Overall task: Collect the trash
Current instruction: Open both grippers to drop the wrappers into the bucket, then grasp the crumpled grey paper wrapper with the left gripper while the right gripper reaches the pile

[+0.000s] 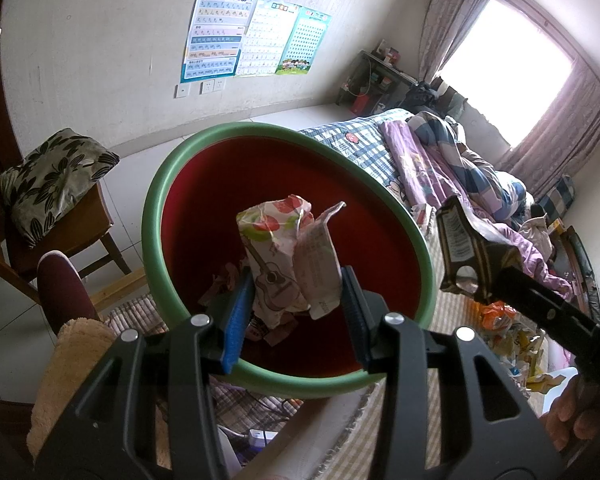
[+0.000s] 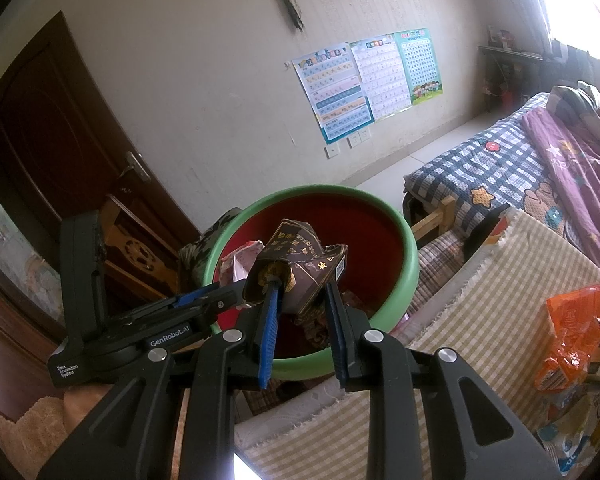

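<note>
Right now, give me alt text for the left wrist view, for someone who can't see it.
The left hand-held gripper holds a crumpled white wrapper over a green-rimmed red bin. At right, the right hand-held gripper holds a dark wrapper beside the bin, with a bed and bright window behind.

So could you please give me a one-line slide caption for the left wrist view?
Left gripper holds a crumpled wrapper over the green-rimmed bin.

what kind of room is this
Most likely a lived-in bedroom: a bed with a checked sheet and purple quilt, children's learning posters on the wall, and a curtained window.
</note>
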`<state>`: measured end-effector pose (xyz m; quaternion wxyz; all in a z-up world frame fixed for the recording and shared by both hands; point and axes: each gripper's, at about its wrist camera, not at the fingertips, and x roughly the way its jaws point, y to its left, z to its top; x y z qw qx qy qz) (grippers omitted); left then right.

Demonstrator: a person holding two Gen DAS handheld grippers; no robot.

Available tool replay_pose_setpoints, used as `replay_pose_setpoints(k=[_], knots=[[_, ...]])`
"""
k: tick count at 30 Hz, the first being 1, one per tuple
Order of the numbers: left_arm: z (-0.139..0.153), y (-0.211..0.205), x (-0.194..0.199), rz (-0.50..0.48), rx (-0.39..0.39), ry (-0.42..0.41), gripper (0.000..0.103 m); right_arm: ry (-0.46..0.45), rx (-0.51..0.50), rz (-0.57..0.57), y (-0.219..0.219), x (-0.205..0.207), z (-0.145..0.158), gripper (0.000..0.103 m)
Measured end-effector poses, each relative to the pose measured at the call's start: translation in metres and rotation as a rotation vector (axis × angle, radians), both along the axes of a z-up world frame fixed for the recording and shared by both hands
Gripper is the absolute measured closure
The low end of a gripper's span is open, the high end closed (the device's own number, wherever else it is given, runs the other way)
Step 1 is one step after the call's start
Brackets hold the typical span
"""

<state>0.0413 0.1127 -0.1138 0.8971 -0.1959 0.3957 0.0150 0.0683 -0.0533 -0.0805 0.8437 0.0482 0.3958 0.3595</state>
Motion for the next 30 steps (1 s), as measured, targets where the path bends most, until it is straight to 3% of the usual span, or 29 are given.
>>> replay_pose_setpoints(k=[5, 9, 14, 23, 30], knots=[[0.0, 0.001, 0.0, 0.003, 0.003, -0.005, 0.06, -0.011, 0.011, 0.0, 0.003, 0.0, 0.004, 0.078], [0.0, 0.006, -0.001, 0.013, 0.006, -0.013, 0.055, -0.029, 0.039, -0.021, -0.002, 0.0, 0.01, 0.062], [0.0, 0.012, -0.003, 0.021, 0.012, -0.022, 0.046, -0.027, 0.045, -0.033, -0.008, -0.001, 0.013, 0.062], [0.009, 0.006, -0.005, 0.012, 0.028, -0.035, 0.046, -0.029, 0.052, -0.061, -0.031, -0.011, 0.021, 0.061], [0.028, -0.023, -0.006, -0.058, 0.066, -0.065, 0.046, -0.064, 0.009, -0.16, -0.083, -0.022, 0.03, 0.055]])
